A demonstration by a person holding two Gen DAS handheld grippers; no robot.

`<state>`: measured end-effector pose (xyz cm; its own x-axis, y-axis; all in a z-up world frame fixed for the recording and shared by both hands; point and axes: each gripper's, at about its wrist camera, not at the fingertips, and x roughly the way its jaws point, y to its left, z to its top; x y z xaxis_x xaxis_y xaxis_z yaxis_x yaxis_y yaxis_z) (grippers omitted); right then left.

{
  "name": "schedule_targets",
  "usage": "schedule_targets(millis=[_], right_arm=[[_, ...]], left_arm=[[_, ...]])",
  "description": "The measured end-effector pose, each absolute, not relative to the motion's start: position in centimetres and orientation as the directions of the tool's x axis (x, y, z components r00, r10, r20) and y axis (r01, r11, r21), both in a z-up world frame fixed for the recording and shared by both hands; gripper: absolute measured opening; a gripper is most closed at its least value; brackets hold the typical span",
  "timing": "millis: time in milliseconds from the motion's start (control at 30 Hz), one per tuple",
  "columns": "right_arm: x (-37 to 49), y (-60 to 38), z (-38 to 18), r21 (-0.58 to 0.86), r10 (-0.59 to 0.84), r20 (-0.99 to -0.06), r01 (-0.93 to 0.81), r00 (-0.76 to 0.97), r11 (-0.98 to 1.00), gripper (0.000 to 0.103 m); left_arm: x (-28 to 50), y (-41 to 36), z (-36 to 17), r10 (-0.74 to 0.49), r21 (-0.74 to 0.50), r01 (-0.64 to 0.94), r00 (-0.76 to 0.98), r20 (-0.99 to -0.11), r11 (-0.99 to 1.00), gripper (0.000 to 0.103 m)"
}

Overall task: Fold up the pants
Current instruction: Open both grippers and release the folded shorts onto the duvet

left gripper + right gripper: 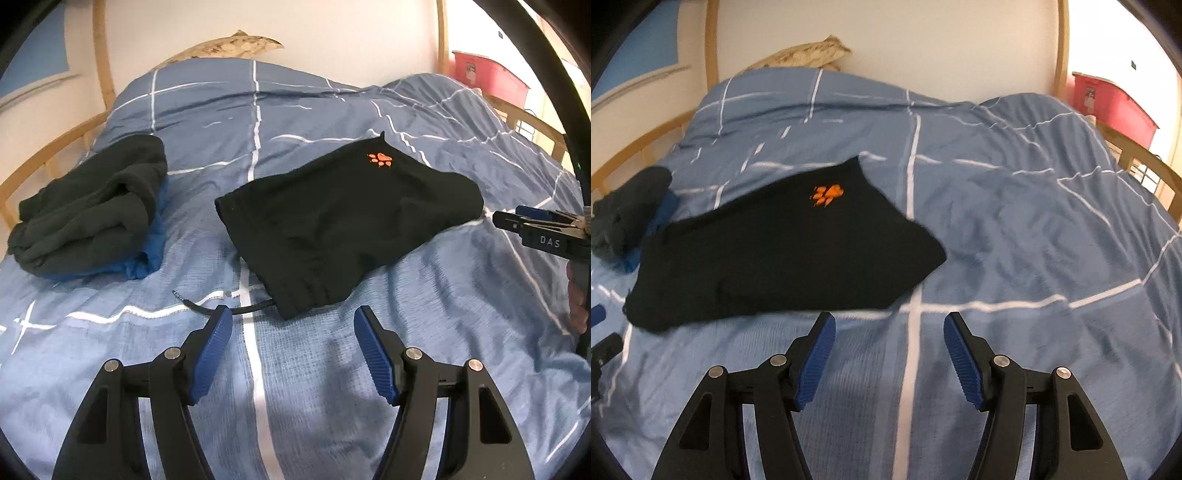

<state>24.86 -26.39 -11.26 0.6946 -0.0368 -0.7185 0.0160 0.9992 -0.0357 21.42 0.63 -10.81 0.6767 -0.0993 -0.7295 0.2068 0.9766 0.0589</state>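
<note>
We see the folded pants (347, 225) on the bed (443, 314), just beyond our spread, empty left claw (293, 314) and right claw (889, 319); the right view blurs.

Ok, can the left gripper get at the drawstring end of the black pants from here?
Probably yes: the left gripper is open, and the drawstring of the black pants lies on the duvet at its fingertips, nothing between.

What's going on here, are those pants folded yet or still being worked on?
The black pants lie folded in a compact bundle on the blue bed cover, paw logo up, a drawstring trailing out. The left gripper and right gripper are both open, holding nothing, just short of the pants. A pile of dark clothes sits off to the left.
</note>
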Motion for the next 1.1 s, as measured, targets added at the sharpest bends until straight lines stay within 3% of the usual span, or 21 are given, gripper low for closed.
schedule_targets(millis=[367,667,1000,1100], right_arm=[[25.5,-25.4,-12.2,-0.062,-0.031,-0.738,-0.022,0.674,0.998,0.062],[26.3,-26.5,-12.5,-0.022,-0.028,-0.757,0.018,0.653,1.000,0.062],[27.9,-27.8,-12.9,0.056,0.068,-0.784,-0.039,0.617,0.998,0.061],[29.1,-28.1,-13.0,0.073,0.096,-0.791,-0.062,0.604,0.995,0.055]], left_arm=[[25.3,0.5,-12.5,-0.139,0.024,0.248,0.618,-0.773,0.968,0.059],[27.3,-0.3,-11.2,-0.139,0.019,0.233,0.640,-0.756,0.972,0.033],[30.2,-2.2,-9.2,-0.026,0.146,0.196,0.677,-0.736,0.970,0.029],[29.7,-2.4,-9.4,-0.022,0.152,0.199,0.673,-0.739,0.968,0.029]])
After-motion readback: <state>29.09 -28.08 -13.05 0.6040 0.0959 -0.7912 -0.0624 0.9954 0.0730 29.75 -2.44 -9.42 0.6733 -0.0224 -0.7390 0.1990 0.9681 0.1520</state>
